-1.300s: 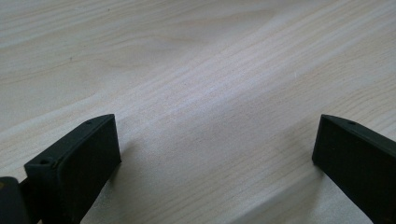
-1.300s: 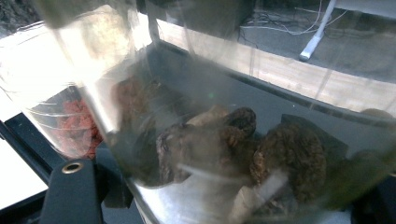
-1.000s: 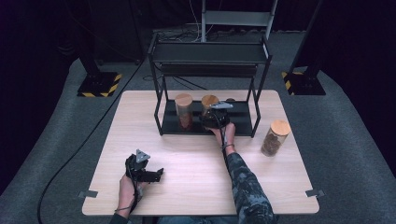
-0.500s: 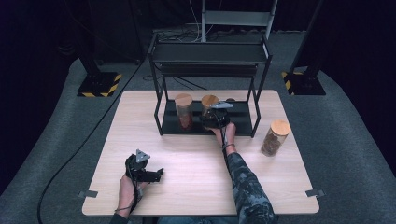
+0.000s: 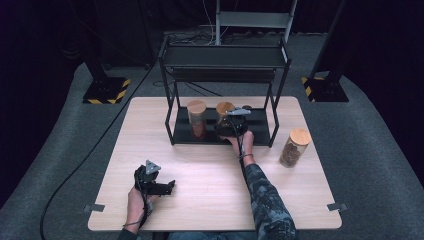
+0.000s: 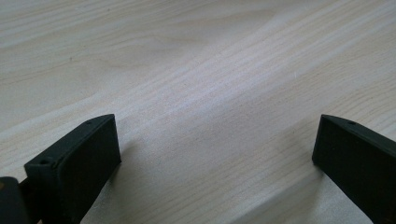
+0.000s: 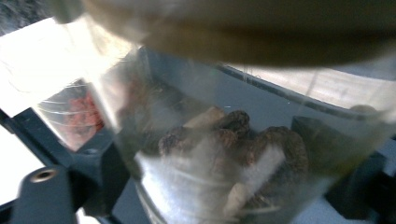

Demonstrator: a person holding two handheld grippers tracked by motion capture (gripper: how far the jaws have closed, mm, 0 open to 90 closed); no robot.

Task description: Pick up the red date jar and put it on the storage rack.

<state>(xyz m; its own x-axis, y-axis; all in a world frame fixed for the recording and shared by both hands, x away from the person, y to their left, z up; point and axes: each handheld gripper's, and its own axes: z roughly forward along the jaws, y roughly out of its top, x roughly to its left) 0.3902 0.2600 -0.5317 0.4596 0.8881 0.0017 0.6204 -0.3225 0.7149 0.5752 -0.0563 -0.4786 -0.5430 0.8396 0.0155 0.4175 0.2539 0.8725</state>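
A glass jar with a cork lid [image 5: 225,109] stands on the lower shelf of the black rack [image 5: 222,57]. In the right gripper view the jar [image 7: 224,140] holds brown dried pieces and stands between the jaws. My right gripper [image 5: 231,126] reaches in at that jar; its jaws have just been opening, and the pads stand a little off the glass. A second jar [image 5: 196,117] with reddish contents stands to its left. My left gripper [image 5: 167,186] rests near the table's front left, open, with bare wood between its jaws [image 6: 215,154].
A third cork-lidded jar [image 5: 294,147] stands on the table to the right of the rack. The rack's posts [image 5: 273,125] flank the shelf opening. The wooden table [image 5: 210,210] is ringed by grey carpet and dark stands.
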